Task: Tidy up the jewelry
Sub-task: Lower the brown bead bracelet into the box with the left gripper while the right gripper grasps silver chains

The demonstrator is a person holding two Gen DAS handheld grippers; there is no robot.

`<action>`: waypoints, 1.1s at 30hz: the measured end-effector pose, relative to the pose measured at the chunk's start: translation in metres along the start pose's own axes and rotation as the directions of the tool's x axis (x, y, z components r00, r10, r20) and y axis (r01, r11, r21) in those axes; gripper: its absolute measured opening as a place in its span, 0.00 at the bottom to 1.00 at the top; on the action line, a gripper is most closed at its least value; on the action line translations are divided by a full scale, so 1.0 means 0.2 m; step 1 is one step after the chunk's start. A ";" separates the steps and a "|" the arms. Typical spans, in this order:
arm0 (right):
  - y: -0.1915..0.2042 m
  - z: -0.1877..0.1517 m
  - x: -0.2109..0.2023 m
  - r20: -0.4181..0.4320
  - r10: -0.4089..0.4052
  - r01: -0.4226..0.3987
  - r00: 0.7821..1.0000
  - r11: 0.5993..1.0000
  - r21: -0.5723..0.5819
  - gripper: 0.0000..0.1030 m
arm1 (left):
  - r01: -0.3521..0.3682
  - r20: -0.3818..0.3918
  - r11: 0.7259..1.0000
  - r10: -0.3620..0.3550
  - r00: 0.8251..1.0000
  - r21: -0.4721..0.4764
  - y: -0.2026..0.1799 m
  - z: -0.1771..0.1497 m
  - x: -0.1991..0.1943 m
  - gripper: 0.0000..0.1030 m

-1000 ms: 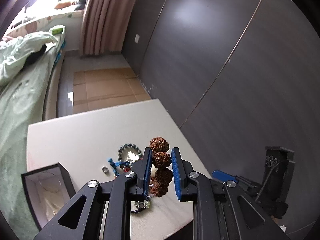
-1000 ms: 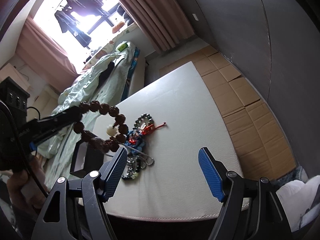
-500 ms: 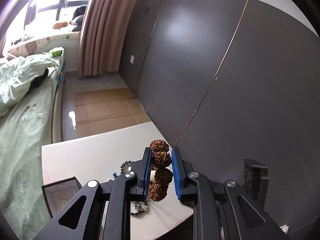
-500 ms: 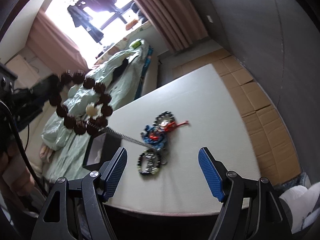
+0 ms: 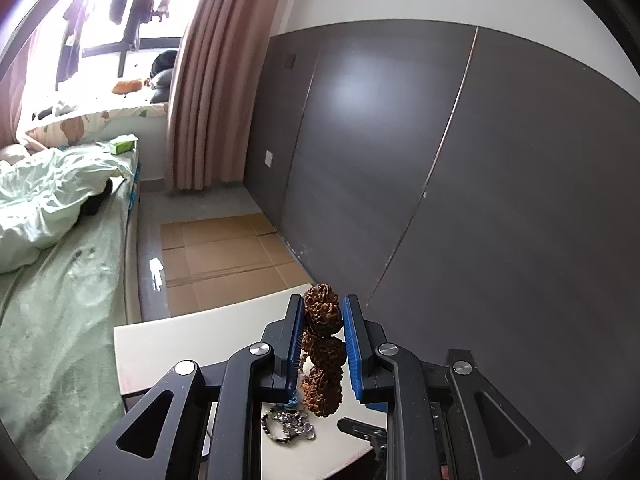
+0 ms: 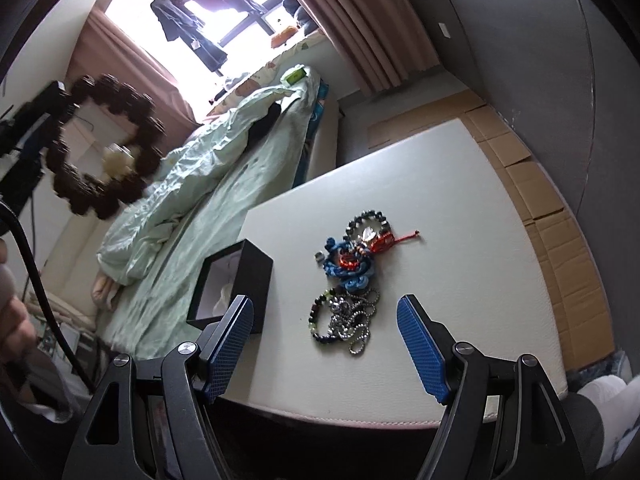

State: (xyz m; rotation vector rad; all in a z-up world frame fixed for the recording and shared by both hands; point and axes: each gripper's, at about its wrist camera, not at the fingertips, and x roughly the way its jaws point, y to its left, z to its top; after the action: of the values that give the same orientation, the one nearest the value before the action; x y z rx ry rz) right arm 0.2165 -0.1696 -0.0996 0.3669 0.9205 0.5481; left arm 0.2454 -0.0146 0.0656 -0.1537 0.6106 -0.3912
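Brown, knobbly seed beads fill the gap between the blue pads of our left tool [image 5: 322,322]: it is clamped on the bead bracelet [image 5: 323,346], which hangs clear above the white tabletop [image 5: 192,340]. From the right wrist view, the same bracelet [image 6: 105,148] shows as a blurred ring with 1 pale bead, high and far to the left of our right tool [image 6: 325,320]. That right tool stands wide open with nothing between its pads. Just ahead of it on the tabletop [image 6: 460,208] lies a silver chain tangle [image 6: 349,320], with a blue cord bracelet [image 6: 350,266] and a dark bead bracelet [image 6: 366,222] beyond. An open black box [image 6: 232,284] sits ahead of its left pad.
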 end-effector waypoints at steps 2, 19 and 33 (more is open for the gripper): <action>-0.01 -0.01 0.05 -0.027 -0.013 0.013 1.000 1.000 0.005 0.73 | -0.006 0.002 1.000 0.006 1.000 -0.006 0.01 -0.01 -0.01 0.20; -0.01 0.06 0.51 -0.234 -0.168 0.154 0.958 0.985 -0.075 0.63 | -0.091 -0.006 0.986 0.091 0.996 -0.137 0.31 -0.18 -0.14 0.20; 0.00 0.04 0.57 -0.303 -0.196 0.165 0.933 0.978 -0.125 0.04 | -0.129 -0.028 0.960 0.126 0.992 -0.250 0.54 -0.33 -0.19 0.20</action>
State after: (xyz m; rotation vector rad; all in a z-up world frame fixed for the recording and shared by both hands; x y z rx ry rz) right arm 0.2795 -0.1034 -0.1692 0.1039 1.2166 0.4868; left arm 0.2119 0.0966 0.0037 -0.3531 0.6772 -0.1881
